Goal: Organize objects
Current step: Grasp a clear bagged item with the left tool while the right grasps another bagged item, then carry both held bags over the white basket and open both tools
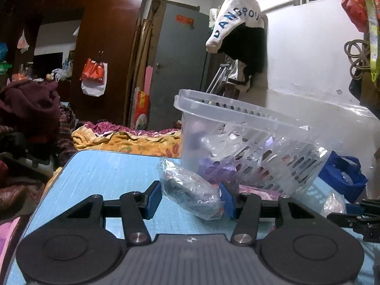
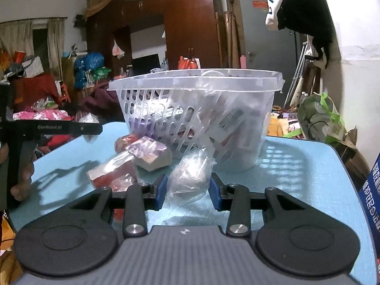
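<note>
A clear plastic basket (image 1: 249, 130) stands on the blue table (image 1: 106, 171), holding several packets. In the left wrist view a clear bag with dark contents (image 1: 190, 190) lies between the blue pads of my left gripper (image 1: 191, 198), which close on it. In the right wrist view my right gripper (image 2: 188, 190) has its pads against a clear crinkled bag (image 2: 190, 175) in front of the basket (image 2: 194, 109). Left of it lie a purple packet (image 2: 149, 152) and a red packet (image 2: 116, 171). The left gripper's body (image 2: 47, 128) shows at the left edge.
The table (image 2: 308, 178) ends at a rounded edge near a blue box (image 2: 372, 190) on the right. A bed with clothes (image 1: 123, 137) lies beyond the table. A wardrobe, door and hanging garment (image 1: 237, 23) stand behind. A blue bag (image 1: 342, 173) sits right of the basket.
</note>
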